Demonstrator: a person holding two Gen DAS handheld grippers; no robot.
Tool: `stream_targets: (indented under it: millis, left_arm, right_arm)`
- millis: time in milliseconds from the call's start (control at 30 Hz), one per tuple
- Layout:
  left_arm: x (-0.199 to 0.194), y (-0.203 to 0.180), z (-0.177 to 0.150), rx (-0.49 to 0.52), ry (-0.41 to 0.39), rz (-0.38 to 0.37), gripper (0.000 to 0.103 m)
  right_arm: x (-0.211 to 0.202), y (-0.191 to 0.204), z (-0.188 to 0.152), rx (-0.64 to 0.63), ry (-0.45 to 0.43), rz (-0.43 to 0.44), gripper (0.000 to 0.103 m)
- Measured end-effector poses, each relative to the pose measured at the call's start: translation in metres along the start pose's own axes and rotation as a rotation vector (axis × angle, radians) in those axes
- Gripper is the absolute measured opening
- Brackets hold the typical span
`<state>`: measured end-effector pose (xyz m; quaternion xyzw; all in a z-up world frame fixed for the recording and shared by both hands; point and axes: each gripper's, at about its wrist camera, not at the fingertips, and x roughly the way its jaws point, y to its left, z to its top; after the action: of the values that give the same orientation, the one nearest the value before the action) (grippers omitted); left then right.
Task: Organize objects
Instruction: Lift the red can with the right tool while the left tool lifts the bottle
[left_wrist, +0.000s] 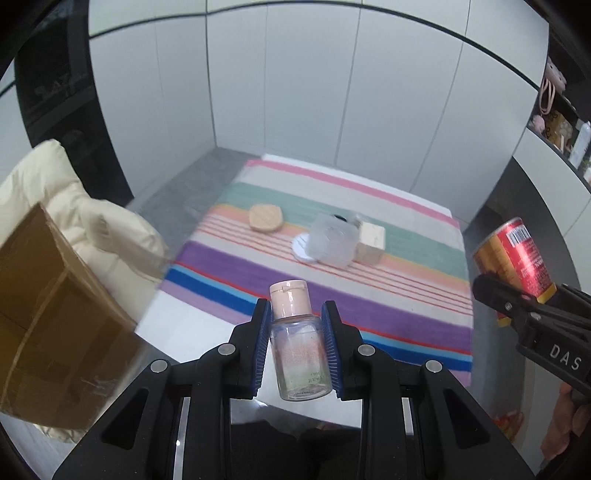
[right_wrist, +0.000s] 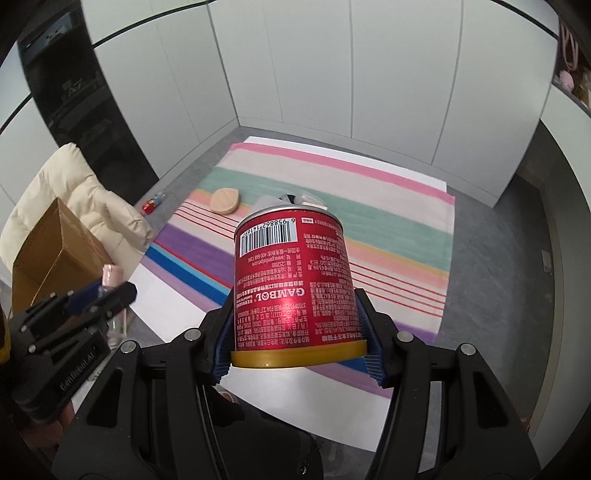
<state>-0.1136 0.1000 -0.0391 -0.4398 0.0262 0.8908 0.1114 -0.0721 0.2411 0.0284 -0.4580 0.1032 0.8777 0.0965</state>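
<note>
Both loads up off the cloth (left_wrist: 369, 266), carried, not yet set down. Left gripper (left_wrist: 295, 343) clamped on a small clear bottle (left_wrist: 299, 350) with a peach cap, blue pads pressing its sides, bottle upright between them. Right gripper (right_wrist: 299, 347) clamped on a red can (right_wrist: 291, 280), held upside down by the print, gold rim toward the camera, pads on its lower wall. Seen also from the left wrist view at the right edge, well apart from the bottle.

Left on the striped cloth, near its middle: a round wooden disc (left_wrist: 266, 218) toward the left edge, a clear cup (left_wrist: 332, 240) on a white coaster (left_wrist: 301, 249), a wooden block (left_wrist: 371, 243) touching the cup's right side. Something dark behind the cup, too hidden to name.

Off the cloth's left edge: a brown cardboard box (right_wrist: 55, 251), open at the top, leaning against a cream padded jacket (right_wrist: 74, 184). Blurred in the left view.

Step in hand, by judgement: transport of two picked things toward a drop place, most likely the box. Next move calls for swinging the bottle leftward over the box mouth, lowering it inside before letting go, then bringing the can across without knocking the left gripper. Risk: the can, gripped low, tipping in the pads if swung fast.
</note>
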Motion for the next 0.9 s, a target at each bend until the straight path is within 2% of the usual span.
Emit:
stream_targets:
  millis: [100,300,467,900]
  left_arm:
    - [-0.004,0.012,0.002,-0.018,-0.036,0.032,0.028]
    - [-0.01,0.034,0.005,-0.068,-0.05,0.049,0.028]
    - [-0.018,0.042,-0.001,-0.071,-0.077,0.063,0.028]
    - [-0.025,0.083,-0.012,-0.129,-0.079,0.115,0.028]
  right_arm:
    - [0.001,0.008,0.002,-0.021,-0.002,0.013,0.059]
    - [0.0,0.028,0.007,-0.071,-0.026,0.031,0.059]
    - [0.001,0.046,0.015,-0.104,-0.042,0.057,0.059]
    - [0.013,0.095,0.031,-0.165,-0.046,0.116,0.059]
